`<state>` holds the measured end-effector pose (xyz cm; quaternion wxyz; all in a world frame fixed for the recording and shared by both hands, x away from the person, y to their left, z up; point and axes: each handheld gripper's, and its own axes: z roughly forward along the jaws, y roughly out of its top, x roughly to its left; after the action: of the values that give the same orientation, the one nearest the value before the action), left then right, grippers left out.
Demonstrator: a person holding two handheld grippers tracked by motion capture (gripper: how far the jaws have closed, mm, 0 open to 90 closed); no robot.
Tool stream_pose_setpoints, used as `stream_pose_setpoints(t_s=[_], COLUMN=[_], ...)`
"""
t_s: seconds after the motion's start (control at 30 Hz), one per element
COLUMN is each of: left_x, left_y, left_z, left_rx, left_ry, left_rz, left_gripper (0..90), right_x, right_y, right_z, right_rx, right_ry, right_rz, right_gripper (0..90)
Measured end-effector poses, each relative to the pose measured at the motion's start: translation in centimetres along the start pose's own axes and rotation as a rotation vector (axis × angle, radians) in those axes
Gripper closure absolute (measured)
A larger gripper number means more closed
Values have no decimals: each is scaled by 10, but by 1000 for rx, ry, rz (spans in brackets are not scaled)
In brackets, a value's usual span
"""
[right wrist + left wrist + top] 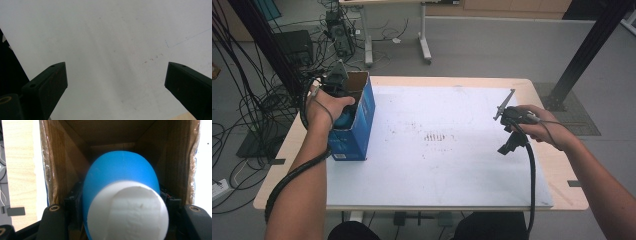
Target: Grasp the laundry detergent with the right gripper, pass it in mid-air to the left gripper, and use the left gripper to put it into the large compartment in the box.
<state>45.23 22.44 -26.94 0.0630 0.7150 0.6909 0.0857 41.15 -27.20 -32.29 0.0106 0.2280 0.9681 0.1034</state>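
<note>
Inside the box [62, 157], the blue-and-white object [122, 195] sits clamped in the left claw [122, 215] (between jaws).

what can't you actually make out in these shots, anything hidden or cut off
- What the blue and white object is: too close in the left gripper view, its bottom cut by the edge.
- Box floor: hidden behind that object inside the cardboard box.
- Left claw: in the high view the hand and box wall cover its jaws.
- Print on the box's blue side: too small in the high view.
- Right claw: jaw bases cut off in the right gripper view.
</note>
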Motion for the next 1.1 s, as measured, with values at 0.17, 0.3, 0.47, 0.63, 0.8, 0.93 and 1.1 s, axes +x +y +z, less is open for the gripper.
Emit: stream_pose_setpoints(t_s=[0.17, 0.3, 0.47, 0.63, 0.8, 0.93, 1.1], left_x=[0, 0, 1, 1, 1, 1, 2], left_y=[0, 0, 0, 0, 0, 0, -1], left_z=[0, 0, 0, 0, 0, 0, 0], left_rx=[0, -1, -1, -2, -3, -3, -3], left_ry=[-1, -3, -5, -6, -7, -6, -8], left_rz=[-1, -4, -6, -8, -13, -13, -16], left_gripper=[376, 377, 376, 376, 376, 376, 376], right_x=[0, 1, 1, 1, 1, 2, 2], right_y=[0, 2, 2, 2, 2, 2, 2], right_z=[0, 0, 1, 0, 0, -1, -2], right_rx=[4, 4, 3, 3, 4, 4, 4], right_ry=[1, 1, 1, -1, -3, -5, -6], right_rz=[1, -1, -4, -6, -3, -5, -5], right_gripper=[45, 46, 47, 46, 46, 46, 46])
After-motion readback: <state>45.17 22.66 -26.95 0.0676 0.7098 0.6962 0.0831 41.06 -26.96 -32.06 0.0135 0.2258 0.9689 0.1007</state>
